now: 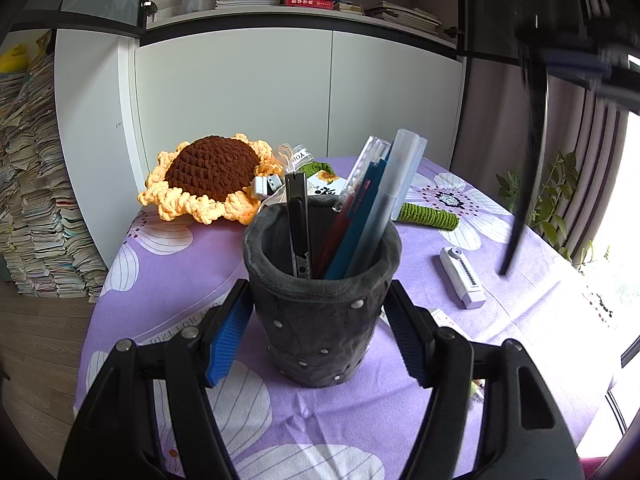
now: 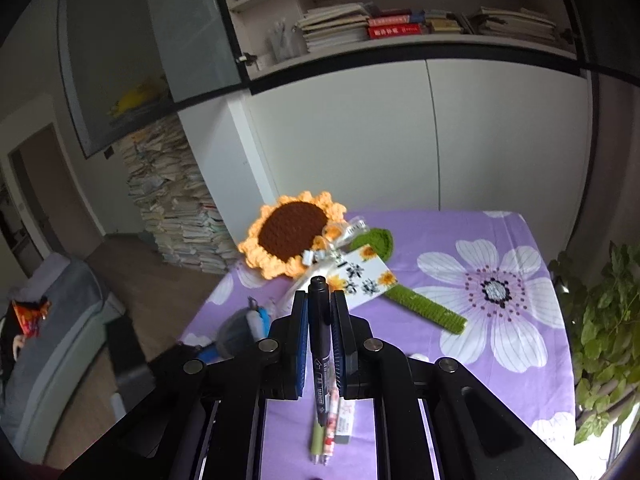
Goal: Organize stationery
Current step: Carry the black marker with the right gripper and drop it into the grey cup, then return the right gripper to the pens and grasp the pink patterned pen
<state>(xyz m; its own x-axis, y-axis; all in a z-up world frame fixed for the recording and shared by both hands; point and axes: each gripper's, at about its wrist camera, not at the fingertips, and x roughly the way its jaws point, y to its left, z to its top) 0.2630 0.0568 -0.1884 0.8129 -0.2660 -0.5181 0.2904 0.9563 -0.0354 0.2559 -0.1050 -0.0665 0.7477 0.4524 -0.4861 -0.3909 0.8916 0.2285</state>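
The pen holder (image 1: 320, 312) is gripped steady mid-table by the left gripper (image 1: 320, 332), so the black marker (image 2: 320, 344) clamped in the right gripper (image 2: 320, 300) can be dropped in.

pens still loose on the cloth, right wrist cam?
2: green pen and pink pen, side by side beneath the right gripper; its body may hide others.

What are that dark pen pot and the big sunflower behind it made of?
The pen pot looks like soft dark grey felt or suede-like fabric: matte, slightly wrinkled, with a rolled rim and small metal-looking studs. The sunflower appears to be crocheted from chunky yarn: visible looped stitches, brown centre, ruffled yellow-orange petals.
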